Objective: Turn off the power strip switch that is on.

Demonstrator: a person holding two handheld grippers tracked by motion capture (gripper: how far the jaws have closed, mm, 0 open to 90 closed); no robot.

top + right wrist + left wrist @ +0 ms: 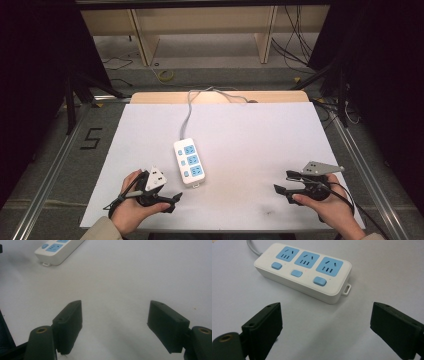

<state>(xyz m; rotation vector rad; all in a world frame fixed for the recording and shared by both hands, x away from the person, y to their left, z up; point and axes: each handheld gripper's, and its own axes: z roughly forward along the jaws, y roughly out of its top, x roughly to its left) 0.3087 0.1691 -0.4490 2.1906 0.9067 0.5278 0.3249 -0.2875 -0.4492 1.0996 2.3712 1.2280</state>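
Observation:
A white power strip (189,162) with three blue sockets and three blue switches lies near the middle of the white sheet, its grey cable (188,117) running off the far edge. In the left gripper view the power strip (303,271) lies just beyond the tips. My left gripper (175,200) rests at the near left, jaws wide open and empty, a short way from the strip's near end. My right gripper (282,184) sits at the near right, pointing left, open with nothing between its jaws. In the right gripper view the power strip (58,250) shows at the top left.
The white sheet (250,145) covers a wooden table (150,97). Metal rails (47,175) run along both sides. A black "5" mark (91,138) sits left of the sheet. Wooden shelving (200,30) and loose cables (295,45) lie beyond the far edge.

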